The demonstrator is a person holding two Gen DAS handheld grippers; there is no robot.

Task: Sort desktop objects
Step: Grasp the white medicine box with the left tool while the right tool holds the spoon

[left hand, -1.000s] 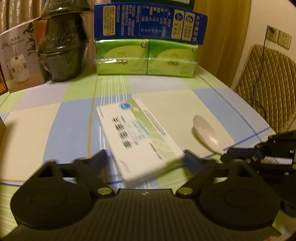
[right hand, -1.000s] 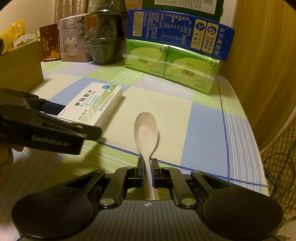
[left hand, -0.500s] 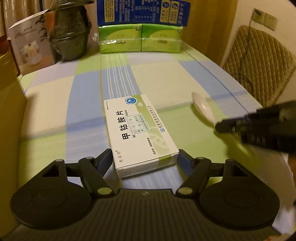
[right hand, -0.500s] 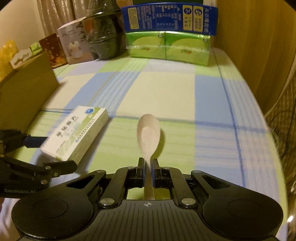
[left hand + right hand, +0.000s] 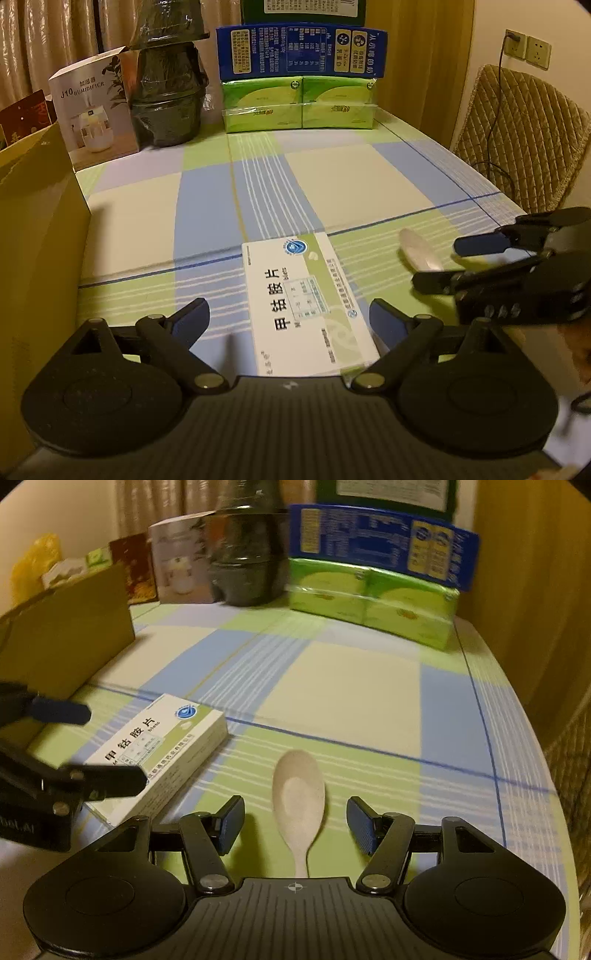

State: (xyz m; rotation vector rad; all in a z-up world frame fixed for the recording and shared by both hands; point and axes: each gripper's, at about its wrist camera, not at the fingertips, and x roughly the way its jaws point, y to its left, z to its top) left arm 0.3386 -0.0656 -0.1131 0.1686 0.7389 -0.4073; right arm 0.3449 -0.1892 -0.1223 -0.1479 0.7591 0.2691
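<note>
Black, your left gripper (image 5: pixel 289 320) stands wide open, its 2 fingers either side of the white medicine box (image 5: pixel 306 300) without touching it; the box lies flat on the checked tabletop (image 5: pixel 354 177). Your right gripper (image 5: pixel 295 823) is likewise spread wide, holding nothing, with the pale spoon (image 5: pixel 299 801) lying on the cloth between its fingers. Further out: cardboard box (image 5: pixel 70 642) at left, green tissue packs (image 5: pixel 299 105) at the far edge.
</note>
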